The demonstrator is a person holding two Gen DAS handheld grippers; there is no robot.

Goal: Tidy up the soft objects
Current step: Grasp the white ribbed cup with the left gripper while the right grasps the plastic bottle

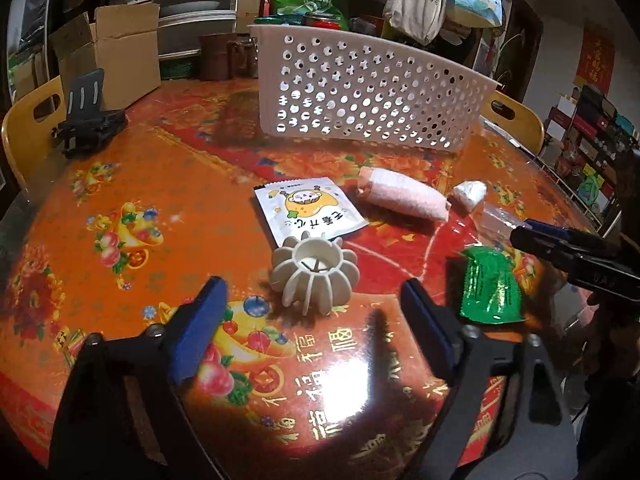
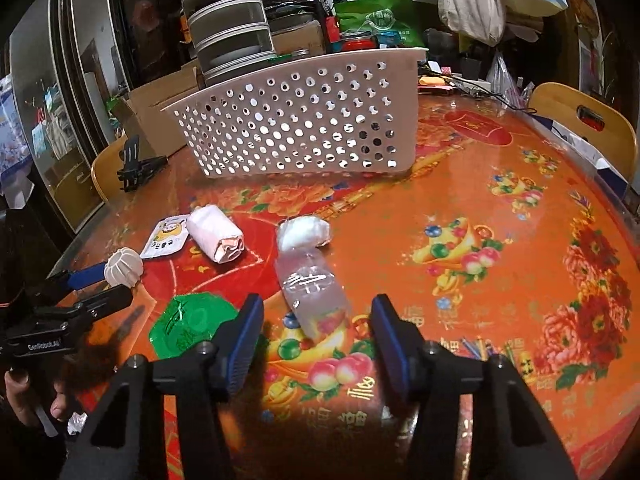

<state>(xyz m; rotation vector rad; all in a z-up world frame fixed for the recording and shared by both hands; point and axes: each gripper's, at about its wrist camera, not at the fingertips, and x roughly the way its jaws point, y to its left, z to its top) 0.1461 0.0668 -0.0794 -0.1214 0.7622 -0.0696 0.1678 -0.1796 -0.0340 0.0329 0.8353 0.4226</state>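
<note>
The left tongs (image 1: pixel 312 312) gape wide just short of the ribbed white toy (image 1: pixel 314 276) on the tabletop (image 1: pixel 120 184). The right tongs (image 2: pixel 316 316) also stand wide, with the clear bag (image 2: pixel 312 288) lying between their tips, and the basket (image 2: pixel 296 120) well beyond.

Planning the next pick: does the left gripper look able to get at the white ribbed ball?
Probably yes: the left gripper is open, and the white ribbed ball sits just ahead between its fingers, nothing between.

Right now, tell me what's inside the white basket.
Through the holes of the white perforated basket only light and background clutter show; no item is discernible. Its solid floor and open top are hidden from both views.
</note>
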